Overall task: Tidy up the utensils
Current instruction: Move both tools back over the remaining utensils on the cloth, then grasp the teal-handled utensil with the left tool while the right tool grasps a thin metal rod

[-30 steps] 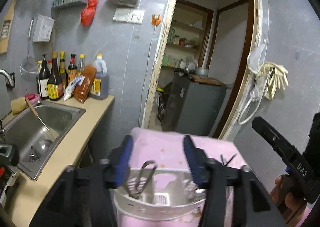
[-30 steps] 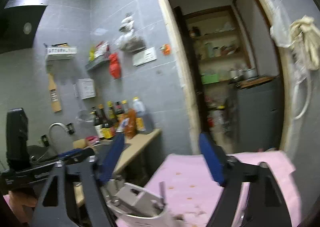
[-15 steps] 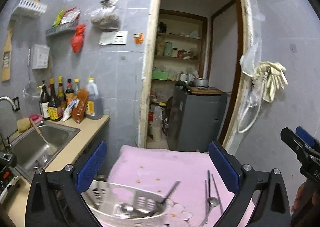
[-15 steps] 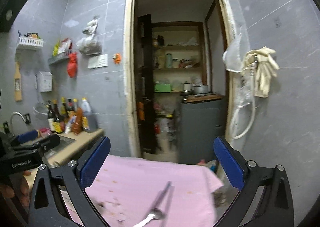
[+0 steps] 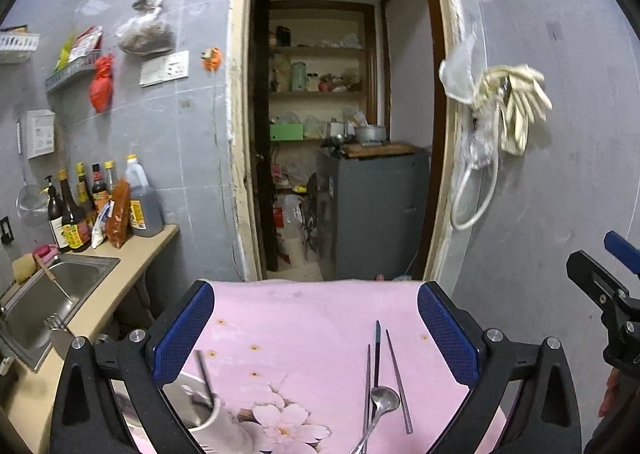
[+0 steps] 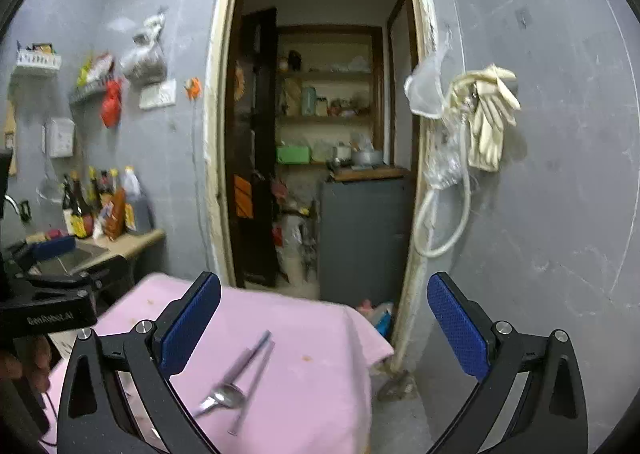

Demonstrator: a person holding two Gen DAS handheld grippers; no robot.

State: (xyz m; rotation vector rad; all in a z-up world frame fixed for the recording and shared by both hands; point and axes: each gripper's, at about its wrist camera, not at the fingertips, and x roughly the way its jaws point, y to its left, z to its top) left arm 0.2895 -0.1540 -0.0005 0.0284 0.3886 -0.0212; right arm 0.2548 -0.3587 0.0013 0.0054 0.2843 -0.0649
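Grey tiled walls flank an open doorway onto a shelved pantry; sink counter at left.

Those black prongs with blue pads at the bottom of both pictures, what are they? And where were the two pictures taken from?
They are hand-held grabbing tools, not a robot: a person carries one in each hand, and each has two fingers with blue pads. A small wide-angle camera sits on each tool and looks forward along its fingers, so one picture comes from the left gripper and the other from the right gripper. Each picture also catches the other tool at its edge.

Both stand wide open and hold nothing.

Below them is a table under a pink cloth. On it lie a spoon and chopsticks side by side. At the lower left of the left picture a white cup has utensil handles sticking out. A sink is to the left.
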